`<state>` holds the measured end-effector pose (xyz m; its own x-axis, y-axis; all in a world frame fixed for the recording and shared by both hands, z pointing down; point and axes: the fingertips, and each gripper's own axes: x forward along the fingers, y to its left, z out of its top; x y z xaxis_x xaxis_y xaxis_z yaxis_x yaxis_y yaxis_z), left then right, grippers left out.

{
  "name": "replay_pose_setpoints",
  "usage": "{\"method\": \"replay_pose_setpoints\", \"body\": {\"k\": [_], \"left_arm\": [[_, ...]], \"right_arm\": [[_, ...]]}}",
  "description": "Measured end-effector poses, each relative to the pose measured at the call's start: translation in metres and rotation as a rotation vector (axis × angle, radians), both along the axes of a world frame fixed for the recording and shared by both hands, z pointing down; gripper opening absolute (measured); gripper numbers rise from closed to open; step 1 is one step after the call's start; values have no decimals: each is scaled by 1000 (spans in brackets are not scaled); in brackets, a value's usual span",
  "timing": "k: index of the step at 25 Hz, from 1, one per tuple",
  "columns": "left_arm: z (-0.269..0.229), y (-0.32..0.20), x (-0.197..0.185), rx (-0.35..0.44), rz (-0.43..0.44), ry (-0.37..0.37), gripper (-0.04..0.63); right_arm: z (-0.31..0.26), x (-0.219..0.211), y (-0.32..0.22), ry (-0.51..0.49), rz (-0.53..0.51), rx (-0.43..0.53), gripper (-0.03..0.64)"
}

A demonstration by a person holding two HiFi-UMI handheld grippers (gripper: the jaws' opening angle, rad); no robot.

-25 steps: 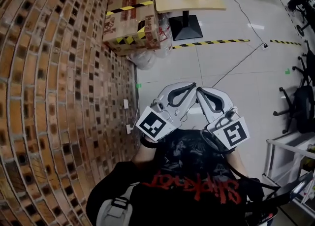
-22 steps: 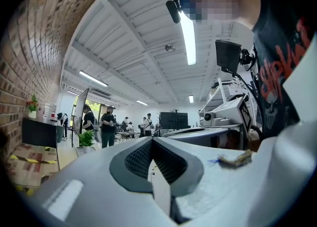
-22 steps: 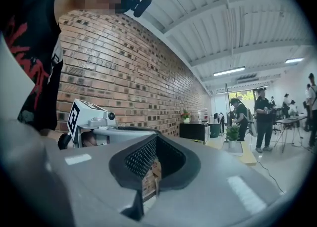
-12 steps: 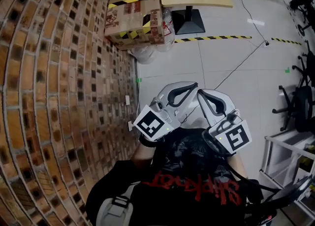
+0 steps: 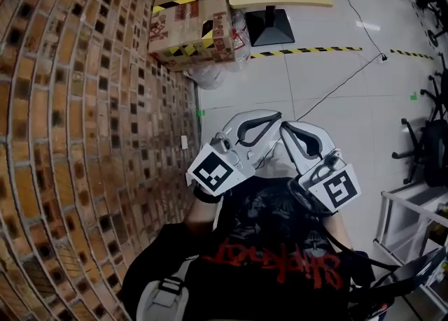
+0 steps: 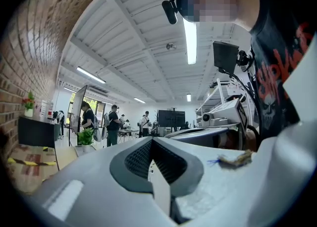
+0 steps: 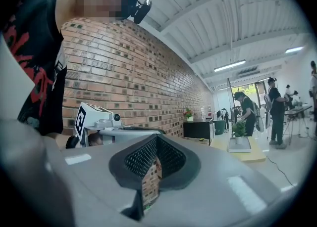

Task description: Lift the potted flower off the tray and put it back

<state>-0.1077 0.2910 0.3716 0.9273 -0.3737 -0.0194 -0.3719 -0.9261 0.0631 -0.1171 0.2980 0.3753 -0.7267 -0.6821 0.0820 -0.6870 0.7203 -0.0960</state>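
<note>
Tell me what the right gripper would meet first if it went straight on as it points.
Probably the left gripper, whose tip lies close ahead, slightly left of that line; depth is unclear. If it clears that, the brick wall beyond.

A small potted flower point(image 7: 239, 133), green leaves in a white pot, stands upright on a pale flat tray point(image 7: 239, 148), which lies on a light wooden table point(image 7: 258, 157).

- I see a brick wall point(image 5: 91, 103) close on the left gripper's point(image 5: 271, 117) left.
- Ahead, a taped cardboard box point(image 5: 189, 19) sits against it.
- A black cable point(image 5: 343, 85) runs ahead of the right gripper point(image 5: 287, 129).
</note>
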Motion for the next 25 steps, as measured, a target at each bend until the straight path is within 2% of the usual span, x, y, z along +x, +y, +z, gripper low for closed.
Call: {"method": "replay_pose_setpoints", "body": {"k": [3, 7, 14, 17, 25], "left_arm": [[-7, -4, 9, 36, 6, -18, 0], [-9, -10, 20, 58, 8, -31, 0], [-9, -23, 37, 46, 2, -73, 0], [-7, -29, 40, 50, 5, -85, 0], [-4, -34, 47, 33, 80, -111, 0]], "right_arm": [[-6, 11, -6, -50, 2, 10, 0], [-8, 27, -18, -89, 1, 9, 64], [-9, 44, -31, -156, 7, 8, 60], [-5, 47, -36, -156, -3, 0, 57], [-3, 49, -40, -141, -9, 3, 40]]}}
